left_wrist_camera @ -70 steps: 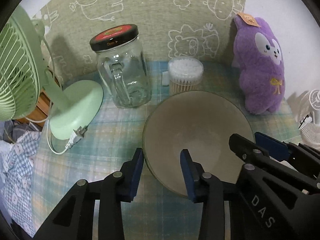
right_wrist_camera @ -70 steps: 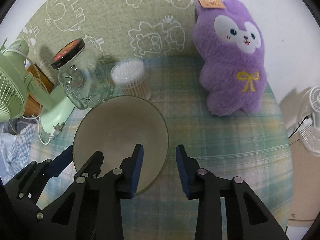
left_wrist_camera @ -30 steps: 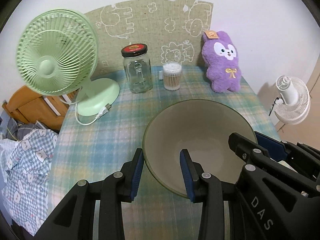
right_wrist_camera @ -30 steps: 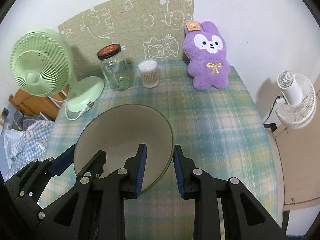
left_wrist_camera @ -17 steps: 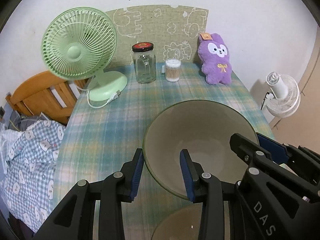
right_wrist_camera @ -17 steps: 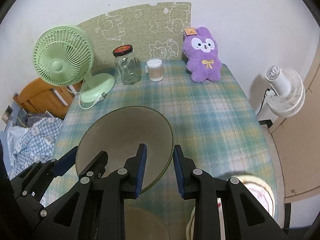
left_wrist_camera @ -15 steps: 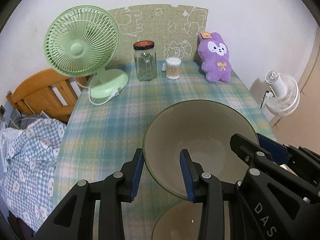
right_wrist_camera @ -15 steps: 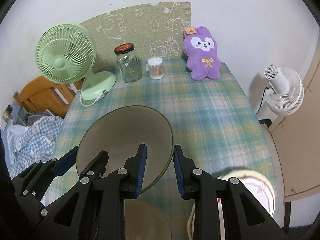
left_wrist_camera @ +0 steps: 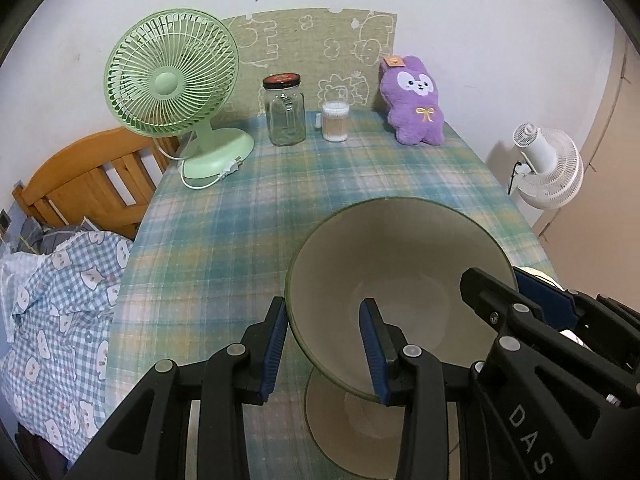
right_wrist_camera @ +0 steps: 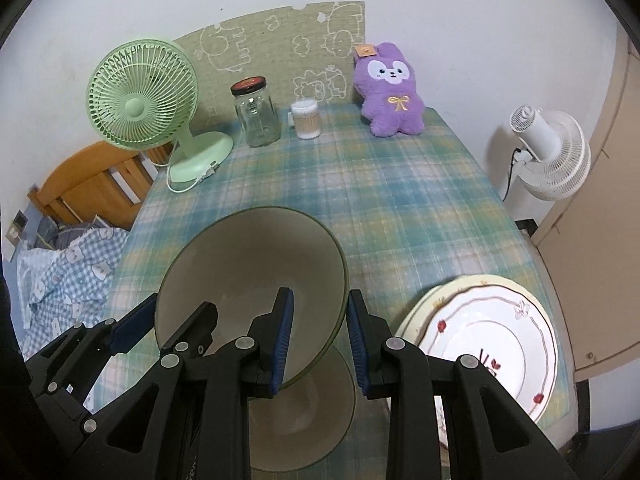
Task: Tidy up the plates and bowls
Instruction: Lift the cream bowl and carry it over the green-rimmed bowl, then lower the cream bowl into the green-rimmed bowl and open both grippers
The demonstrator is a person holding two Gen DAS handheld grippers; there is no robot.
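Observation:
A large beige bowl with a green rim hangs above the plaid table, held by both grippers. My left gripper is shut on its left rim. My right gripper is shut on its right rim. A second, similar bowl sits on the table right below the held one. A stack of white floral plates lies at the near right of the table.
At the far end stand a green desk fan, a glass jar with a red lid, a cotton swab tub and a purple plush rabbit. A wooden chair and checked cloth are left; a white fan is right.
Both grippers have pulled back from the far end toward the near edge, carrying the bowl. The second bowl and the plate stack have come into view below.

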